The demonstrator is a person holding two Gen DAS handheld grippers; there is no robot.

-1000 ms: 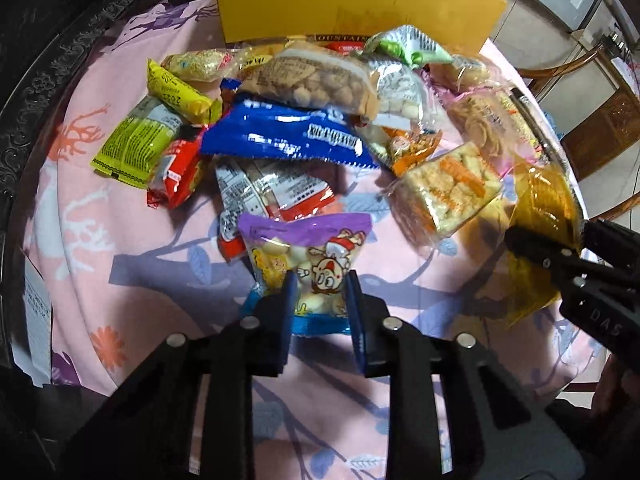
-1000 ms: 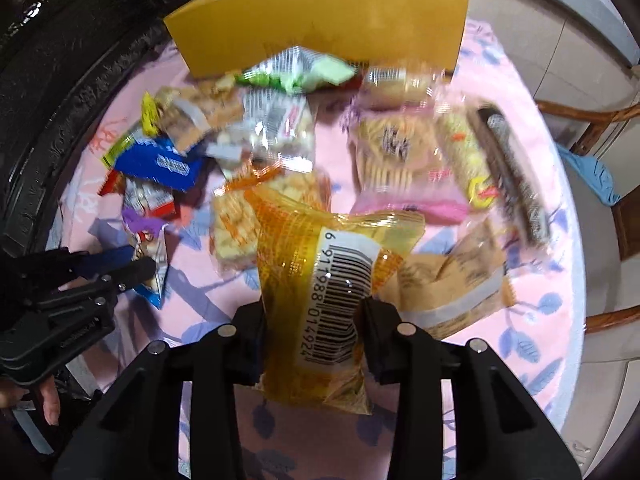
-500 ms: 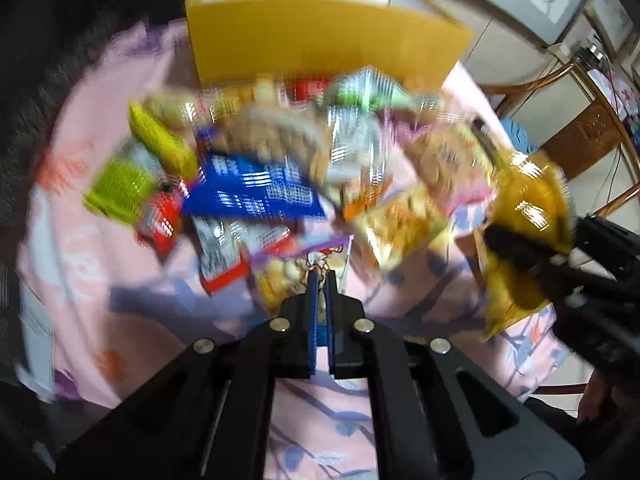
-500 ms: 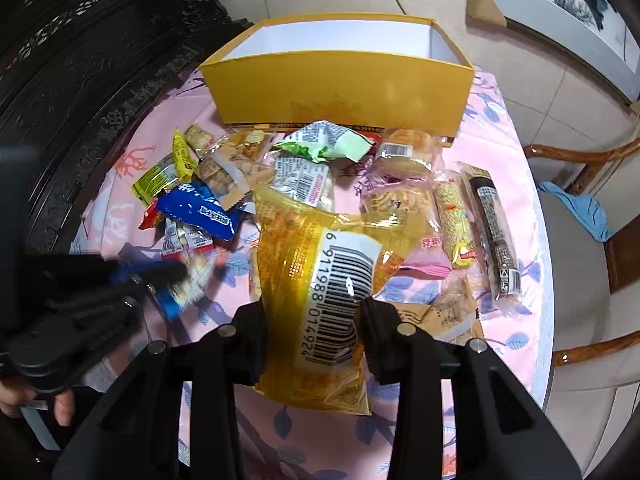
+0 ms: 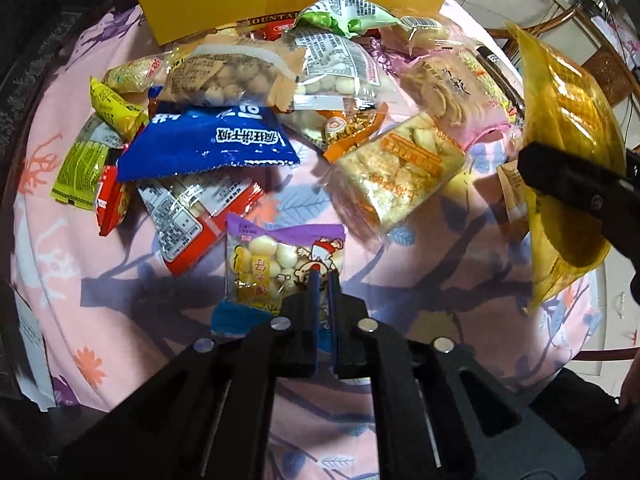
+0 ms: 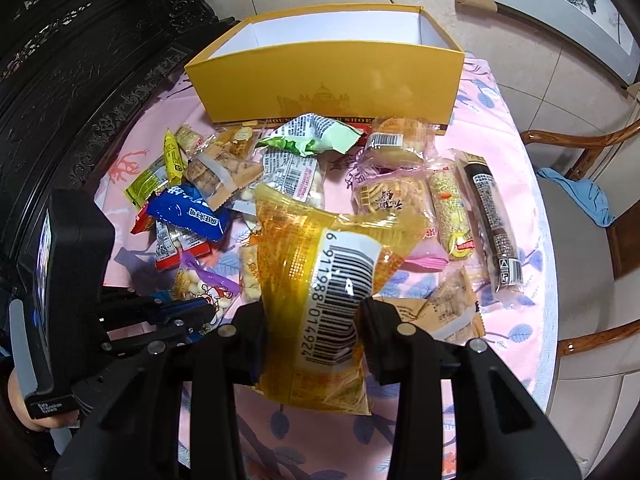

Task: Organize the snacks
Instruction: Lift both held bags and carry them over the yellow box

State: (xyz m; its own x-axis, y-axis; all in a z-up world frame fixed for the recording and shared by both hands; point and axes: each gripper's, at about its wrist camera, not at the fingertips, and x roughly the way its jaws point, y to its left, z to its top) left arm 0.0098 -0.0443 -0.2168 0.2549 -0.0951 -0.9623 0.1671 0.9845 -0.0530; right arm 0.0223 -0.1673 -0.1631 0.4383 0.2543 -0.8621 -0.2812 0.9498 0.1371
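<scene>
Between the right gripper's (image 6: 312,316) two fingers hangs a yellow snack bag (image 6: 320,292), clamped and lifted above the table with its barcode side to the camera; the digits 6 911988 014924 run along the white label. From the left wrist view the same bag (image 5: 568,168) shows at the right edge, held clear of the cloth. The left gripper (image 5: 323,280) is nearly closed, pinching the lower edge of a purple-topped packet of pale round puffs (image 5: 280,264) with a cartoon figure on it; that packet lies at the near side of the pile.

Behind the snacks stands an open yellow box (image 6: 328,76) with white inner walls; what can be seen of its inside holds nothing. Its base strip reads "MOUNTA…" and "SHOE". A green-and-white wrapper (image 6: 316,132) lies against its front wall.

Across the pink floral tablecloth (image 6: 500,120) the other snacks lie heaped and overlapping: a blue packet with white Chinese characters (image 5: 208,142), a red-and-clear packet (image 5: 196,216) half under it, a clear bag of square crackers with an orange label (image 5: 396,176), and a tan bag of round biscuits (image 5: 232,76). At the right of the pile lies a long dark stick pack (image 6: 492,220) just beside a yellow bar (image 6: 450,216). A wooden chair (image 6: 588,240) with a blue cloth (image 6: 580,196) on its seat stands beside the table.
</scene>
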